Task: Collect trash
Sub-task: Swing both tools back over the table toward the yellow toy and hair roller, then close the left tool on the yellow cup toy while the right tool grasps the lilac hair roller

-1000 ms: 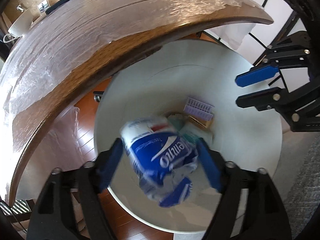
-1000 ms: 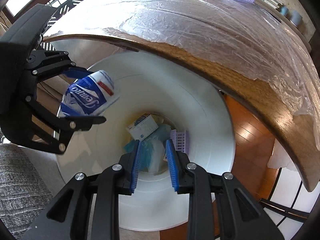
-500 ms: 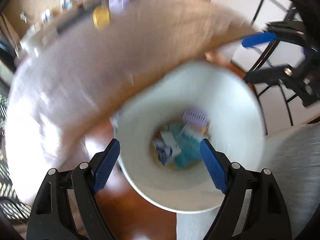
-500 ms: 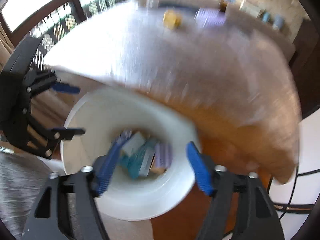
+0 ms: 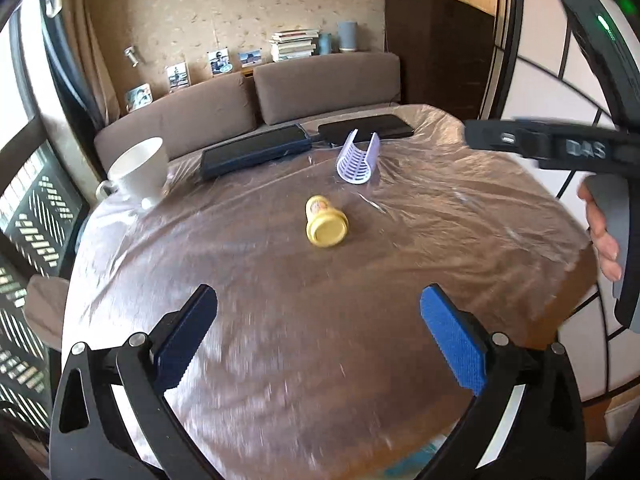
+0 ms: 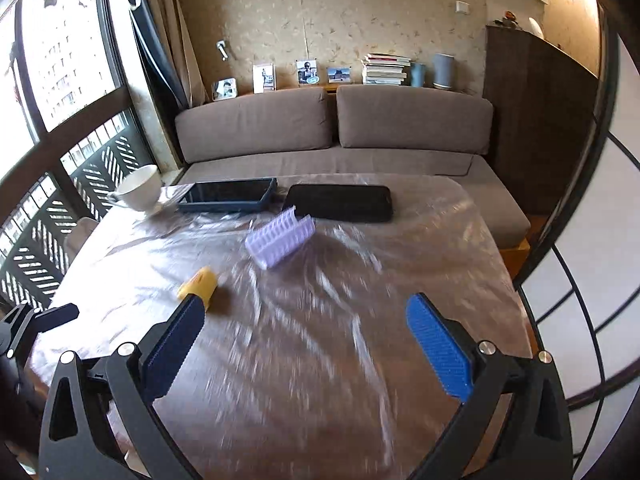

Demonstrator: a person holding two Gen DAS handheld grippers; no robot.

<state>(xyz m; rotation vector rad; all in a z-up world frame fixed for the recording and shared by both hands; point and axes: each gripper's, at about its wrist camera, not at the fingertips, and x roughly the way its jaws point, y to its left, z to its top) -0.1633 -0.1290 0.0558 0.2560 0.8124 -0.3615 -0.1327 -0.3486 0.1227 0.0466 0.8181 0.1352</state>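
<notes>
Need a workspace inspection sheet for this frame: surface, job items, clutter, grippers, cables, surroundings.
Surface: round wooden table under wrinkled clear plastic film.
Job's things: yellow bottle on its side; purple ribbed holder beyond it.
Clutter: white cup, blue-cased tablet, black tablet along the far edge.
Grippers: left gripper and right gripper open, jaws just widened, nothing between them.
Cables: nothing seen.
Surroundings: brown sofa, window, books and photos on the ledge.

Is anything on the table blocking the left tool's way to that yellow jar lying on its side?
Nothing visible does. The left tool is open and empty above the plastic-covered table, and only bare covering lies between it and the yellow jar. The lilac rack sits beyond the jar.
</notes>
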